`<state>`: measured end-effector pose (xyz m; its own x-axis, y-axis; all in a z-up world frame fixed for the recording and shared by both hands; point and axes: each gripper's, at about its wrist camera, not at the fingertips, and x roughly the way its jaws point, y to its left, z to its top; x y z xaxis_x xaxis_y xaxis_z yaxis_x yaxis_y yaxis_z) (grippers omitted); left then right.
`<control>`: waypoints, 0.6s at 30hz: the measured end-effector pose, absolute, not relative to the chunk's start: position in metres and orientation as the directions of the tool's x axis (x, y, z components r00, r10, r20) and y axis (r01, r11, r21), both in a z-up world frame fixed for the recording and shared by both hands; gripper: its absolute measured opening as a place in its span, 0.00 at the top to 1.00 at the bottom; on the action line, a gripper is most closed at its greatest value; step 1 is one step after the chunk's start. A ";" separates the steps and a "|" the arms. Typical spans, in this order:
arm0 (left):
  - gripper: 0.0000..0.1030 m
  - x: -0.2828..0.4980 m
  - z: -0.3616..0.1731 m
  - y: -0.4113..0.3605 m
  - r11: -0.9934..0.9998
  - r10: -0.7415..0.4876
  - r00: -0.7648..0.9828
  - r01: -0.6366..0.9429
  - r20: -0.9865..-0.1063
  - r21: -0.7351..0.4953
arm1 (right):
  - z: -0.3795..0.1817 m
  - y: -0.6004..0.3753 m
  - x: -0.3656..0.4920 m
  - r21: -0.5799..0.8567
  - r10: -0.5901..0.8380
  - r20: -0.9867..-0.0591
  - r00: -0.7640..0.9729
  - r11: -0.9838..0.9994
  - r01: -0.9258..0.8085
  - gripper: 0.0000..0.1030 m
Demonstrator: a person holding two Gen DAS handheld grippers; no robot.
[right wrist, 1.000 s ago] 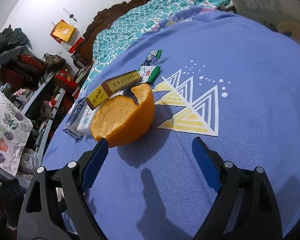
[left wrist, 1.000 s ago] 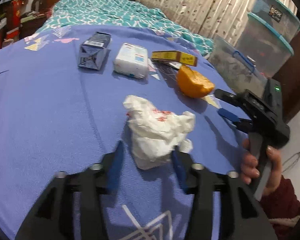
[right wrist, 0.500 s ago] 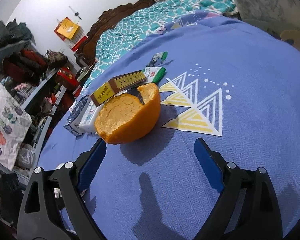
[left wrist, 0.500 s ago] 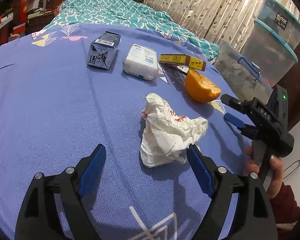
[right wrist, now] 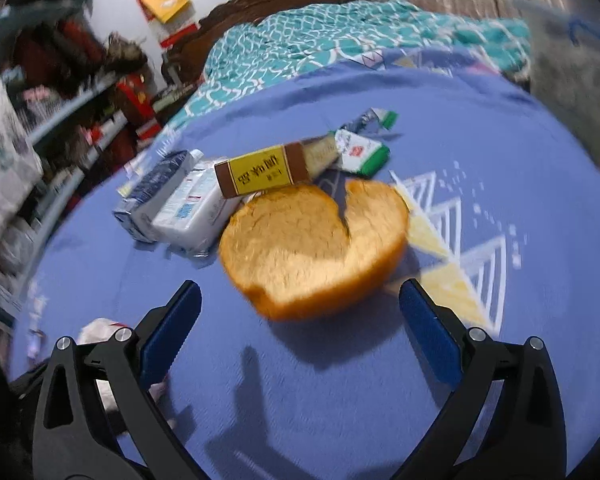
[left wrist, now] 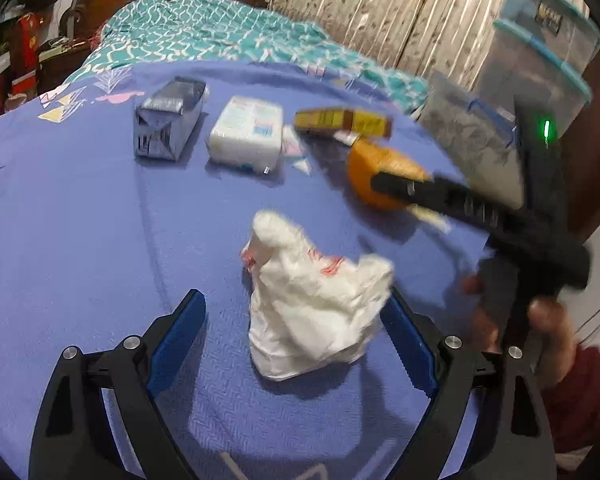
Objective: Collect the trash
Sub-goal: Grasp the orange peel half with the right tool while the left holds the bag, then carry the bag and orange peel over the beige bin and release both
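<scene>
A crumpled white plastic bag [left wrist: 312, 300] with red print lies on the blue bedspread [left wrist: 80, 220]. My left gripper [left wrist: 296, 340] is open, its blue pads either side of the bag's near end, not gripping. An orange peel half [right wrist: 316, 248] lies on the spread; it also shows in the left wrist view [left wrist: 376, 176]. My right gripper [right wrist: 300, 332] is open just short of the peel, and shows blurred in the left wrist view [left wrist: 396, 188]. Behind lie a yellow-brown box [right wrist: 264, 174], a white packet [right wrist: 192, 208] and a dark carton [right wrist: 152, 196].
Green-and-white wrappers [right wrist: 364, 152] lie behind the box. Clear storage bins [left wrist: 540, 60] are stacked at the right by the curtain. A teal quilt [left wrist: 220, 40] and wooden headboard lie at the far end. Cluttered shelves [right wrist: 60, 100] stand left of the bed.
My left gripper opened from around the bag a second ago and stays open. My right gripper has swung left and come closer to the orange peel, now centred between its fingers.
</scene>
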<state>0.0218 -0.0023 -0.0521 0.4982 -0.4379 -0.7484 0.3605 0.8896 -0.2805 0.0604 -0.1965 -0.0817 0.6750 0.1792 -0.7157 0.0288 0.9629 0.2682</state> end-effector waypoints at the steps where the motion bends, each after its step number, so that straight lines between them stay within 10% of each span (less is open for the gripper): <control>1: 0.18 0.023 -0.052 -0.003 0.889 -0.438 0.494 0.362 -0.751 -0.280 | -0.082 -0.195 0.064 0.243 0.162 -0.722 0.672 0.969 0.028 0.04; 9: 0.38 0.024 -0.053 0.001 0.903 -0.413 0.517 0.339 -0.750 -0.265 | -0.085 -0.197 0.060 0.201 0.137 -0.727 0.672 0.979 0.017 0.44; 18: 0.53 0.020 -0.052 0.001 0.901 -0.417 0.528 0.348 -0.740 -0.260 | -0.079 -0.204 -0.013 0.200 0.133 -0.707 0.695 0.980 0.017 0.53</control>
